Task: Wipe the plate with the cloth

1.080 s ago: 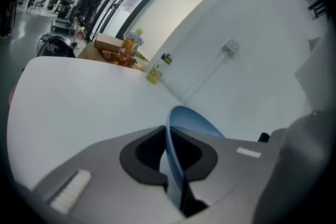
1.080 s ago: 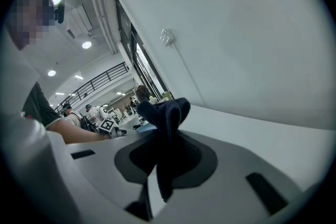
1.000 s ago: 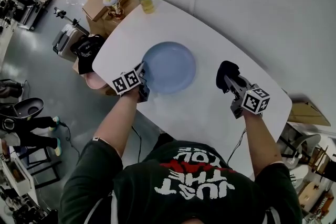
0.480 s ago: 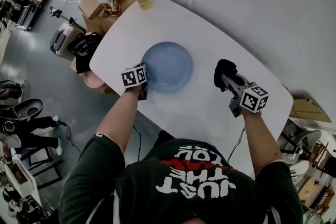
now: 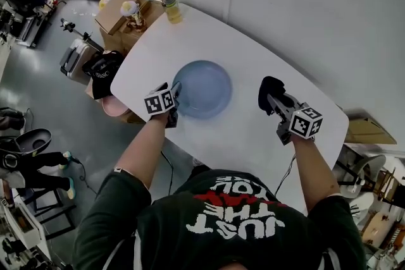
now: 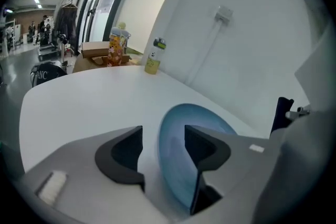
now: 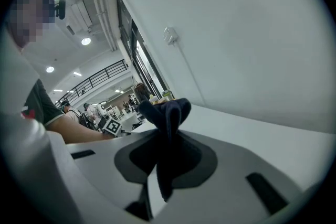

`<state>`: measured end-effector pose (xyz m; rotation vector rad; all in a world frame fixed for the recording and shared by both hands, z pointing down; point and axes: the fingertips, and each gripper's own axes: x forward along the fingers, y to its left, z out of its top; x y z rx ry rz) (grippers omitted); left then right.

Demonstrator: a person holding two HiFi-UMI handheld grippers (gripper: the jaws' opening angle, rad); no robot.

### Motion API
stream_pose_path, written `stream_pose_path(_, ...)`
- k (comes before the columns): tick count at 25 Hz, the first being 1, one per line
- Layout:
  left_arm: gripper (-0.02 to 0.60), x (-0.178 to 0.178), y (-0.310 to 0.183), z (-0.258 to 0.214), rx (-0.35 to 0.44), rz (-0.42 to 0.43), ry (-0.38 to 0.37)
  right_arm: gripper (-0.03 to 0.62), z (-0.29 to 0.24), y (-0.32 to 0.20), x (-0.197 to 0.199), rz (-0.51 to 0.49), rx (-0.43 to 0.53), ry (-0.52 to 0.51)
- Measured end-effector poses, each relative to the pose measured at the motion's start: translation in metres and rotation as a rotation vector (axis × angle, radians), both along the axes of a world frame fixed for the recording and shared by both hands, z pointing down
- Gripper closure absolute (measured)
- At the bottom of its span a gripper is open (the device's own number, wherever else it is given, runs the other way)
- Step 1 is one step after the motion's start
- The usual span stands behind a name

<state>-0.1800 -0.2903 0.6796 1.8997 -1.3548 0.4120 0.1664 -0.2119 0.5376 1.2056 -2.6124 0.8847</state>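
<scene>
Head view: the left gripper [image 5: 173, 98] meets the plate [image 5: 205, 88] at its near-left rim, by the table [image 5: 253, 54] edge. The right gripper [image 5: 273, 100] lifts the cloth [image 5: 271, 85], with bare table between it and the plate.
Left gripper view: the fingers, just opened wide, straddle the rim without pressing on it.
Right gripper view: the fingers are clamped on the cloth.

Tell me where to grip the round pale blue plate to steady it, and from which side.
Grip the round pale blue plate by its thin rim nearest the person's left, coming in low across the white table. It lies flat, so only the rim gives the jaws a bite. The left gripper sits there: its jaws have just been opening, rim between them, not pinched.
</scene>
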Motion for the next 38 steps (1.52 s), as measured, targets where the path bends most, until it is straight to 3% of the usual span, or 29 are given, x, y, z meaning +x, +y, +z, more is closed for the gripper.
stream_pose_path(4,0.348,-0.023,0.010,-0.038,0.091,-0.003,0.070,0.546,-0.017,0.004,-0.004,0.029,0.024,0.013)
stream_pose_path(9,0.355,-0.038,0.032,-0.108,0.244,0.095,0.172,0.546,-0.049,0.016,-0.009,0.079,0.072,0.023)
stream_pose_path(12,0.422,-0.036,0.042,-0.157,0.335,0.155,0.227,0.546,-0.076,0.023,-0.011,0.107,0.111,0.033)
stream_pose_path(17,0.565,-0.031,0.066,-0.214,0.459,0.236,0.250,0.546,-0.110,0.038,-0.013,0.142,0.164,0.045)
stream_pose_path(19,0.574,-0.026,0.078,-0.230,0.493,0.252,0.278,0.546,-0.121,0.042,-0.011,0.148,0.179,0.039)
stream_pose_path(23,0.577,-0.013,0.109,-0.254,0.538,0.267,0.309,0.546,-0.146,0.052,-0.001,0.133,0.210,0.018)
stream_pose_path(32,0.577,0.026,0.168,-0.269,0.579,0.217,0.268,0.546,-0.167,0.078,0.018,0.029,0.230,0.009)
stream_pose_path(38,0.577,0.056,0.171,-0.274,0.583,0.230,0.252,0.546,-0.175,0.081,0.032,0.001,0.248,0.007)
